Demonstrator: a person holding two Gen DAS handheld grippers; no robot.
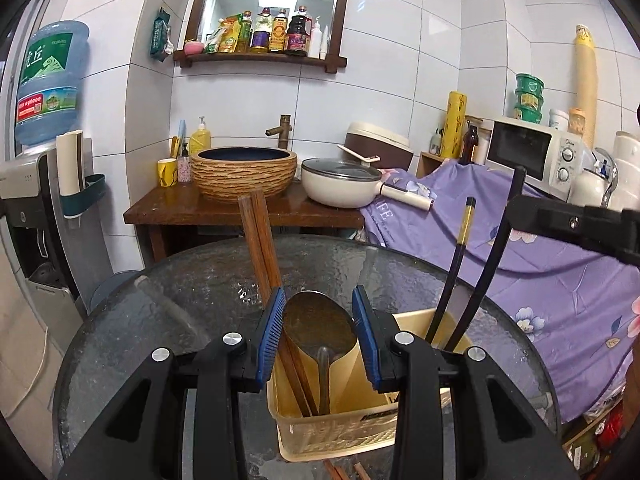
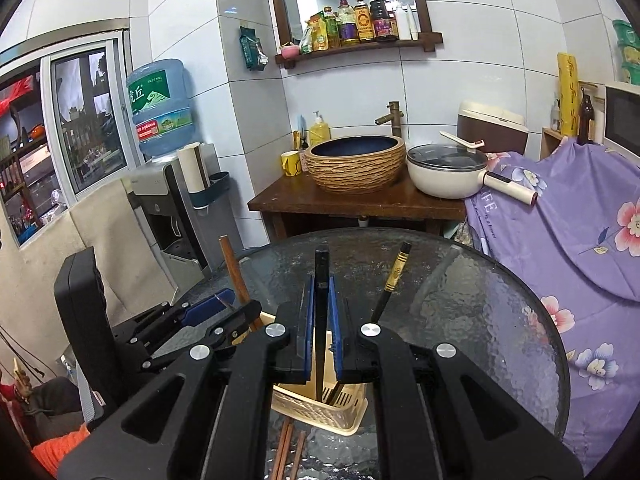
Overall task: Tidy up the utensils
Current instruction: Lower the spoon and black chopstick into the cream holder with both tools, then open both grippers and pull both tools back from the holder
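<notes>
Left claw [image 1: 319,334]'s spoon [image 1: 318,326], left view only.

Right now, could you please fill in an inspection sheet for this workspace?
Surface: round glass table, textured.
Job's things: beige utensil caddy holding brown chopsticks, metal spoon, black chopsticks; loose chopsticks lying before it.
Clutter: nothing seen on the table.
Grippers: left gripper grips the spoon; right gripper shut on a black chopstick.
Cables: nothing seen.
Surroundings: basin, pan, microwave, water dispenser.
</notes>
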